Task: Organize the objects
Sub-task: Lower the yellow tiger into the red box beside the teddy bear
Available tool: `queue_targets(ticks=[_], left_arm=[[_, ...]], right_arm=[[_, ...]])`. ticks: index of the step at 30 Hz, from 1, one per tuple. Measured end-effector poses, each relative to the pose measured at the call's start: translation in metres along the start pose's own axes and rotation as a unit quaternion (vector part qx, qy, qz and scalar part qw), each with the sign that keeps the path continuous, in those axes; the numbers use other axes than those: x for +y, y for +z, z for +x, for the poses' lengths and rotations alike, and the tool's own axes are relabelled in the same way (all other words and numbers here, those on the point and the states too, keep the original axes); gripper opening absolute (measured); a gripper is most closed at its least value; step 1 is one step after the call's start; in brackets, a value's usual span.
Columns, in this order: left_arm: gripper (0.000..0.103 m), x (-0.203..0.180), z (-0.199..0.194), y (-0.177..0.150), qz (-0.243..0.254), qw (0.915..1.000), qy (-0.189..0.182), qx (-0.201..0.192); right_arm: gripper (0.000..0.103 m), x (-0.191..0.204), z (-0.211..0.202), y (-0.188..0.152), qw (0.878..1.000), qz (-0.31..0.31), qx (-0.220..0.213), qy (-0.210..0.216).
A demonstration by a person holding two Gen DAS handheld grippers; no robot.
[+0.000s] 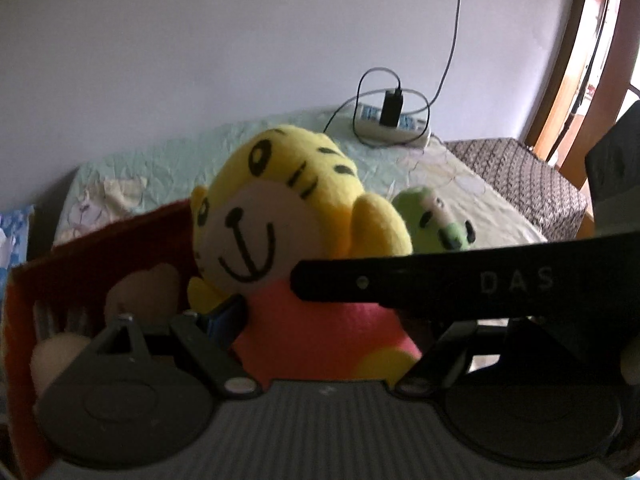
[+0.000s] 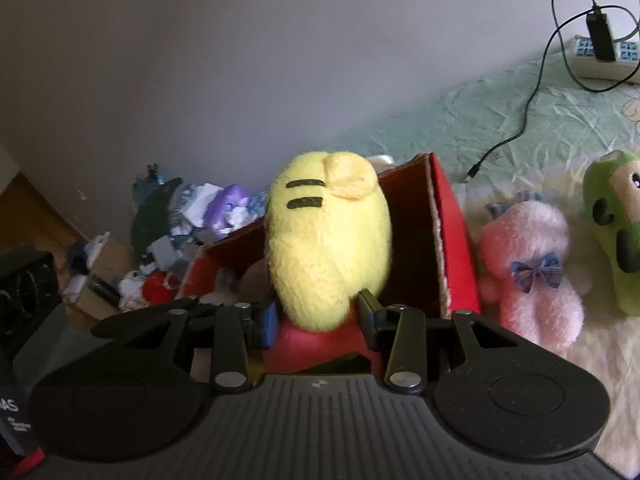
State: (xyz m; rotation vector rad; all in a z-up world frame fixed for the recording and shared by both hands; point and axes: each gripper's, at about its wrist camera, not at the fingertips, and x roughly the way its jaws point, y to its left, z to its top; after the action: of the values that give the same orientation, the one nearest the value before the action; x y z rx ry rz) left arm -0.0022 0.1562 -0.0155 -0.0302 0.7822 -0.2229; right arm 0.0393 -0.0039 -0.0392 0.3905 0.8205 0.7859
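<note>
Gripper (image 2: 316, 320), perhaps angled down, around tiger plush (image 2: 326, 236).

Yellow black-striped tiger plush (image 2: 326, 236), red box (image 2: 452, 240)

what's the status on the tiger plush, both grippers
Right gripper shut on yellow tiger plush. Left gripper astride its pink body, grip unclear. Plush above open red box. Nothing blocking.

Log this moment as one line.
held: yellow tiger plush toy | right gripper: shut on it | left gripper: unclear | over: red cardboard box
</note>
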Motion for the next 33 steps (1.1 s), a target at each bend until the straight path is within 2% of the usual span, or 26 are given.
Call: queue_targets(ticks=[7,10,15,21,22,25,33], left_arm=[[0.081,0.01,0.011,-0.008,-0.005,0.9998,-0.018,0.008],[0.081,0.011,0.011,-0.011,-0.004,0.9997,-0.022,0.009],[0.087,0.014,0.015,-0.013,-0.008,0.9997,-0.02,0.014],[0.09,0.017,0.025,-0.019,-0.014,0.9994,-0.02,0.024],[0.09,0.017,0.025,-0.02,-0.012,0.9995,-0.019,0.023],[0.091,0.014,0.028,-0.022,-0.01,0.9995,-0.016,0.025],[0.092,0.014,0.034,-0.029,-0.004,0.9994,-0.009,0.033]], right_arm=[[0.044,0.007,0.002,-0.001,0.999,-0.022,0.007,-0.027],[0.051,0.005,0.0,0.0,0.999,-0.01,0.004,-0.035],[0.053,-0.002,-0.015,0.005,0.997,0.011,-0.042,-0.061],[0.039,0.004,-0.027,0.012,0.996,0.008,-0.077,-0.045],[0.036,0.006,-0.024,0.012,0.996,0.004,-0.073,-0.042],[0.036,0.008,-0.014,0.011,0.997,-0.003,-0.061,-0.044],[0.036,0.008,0.004,0.012,0.995,-0.019,-0.026,-0.095]])
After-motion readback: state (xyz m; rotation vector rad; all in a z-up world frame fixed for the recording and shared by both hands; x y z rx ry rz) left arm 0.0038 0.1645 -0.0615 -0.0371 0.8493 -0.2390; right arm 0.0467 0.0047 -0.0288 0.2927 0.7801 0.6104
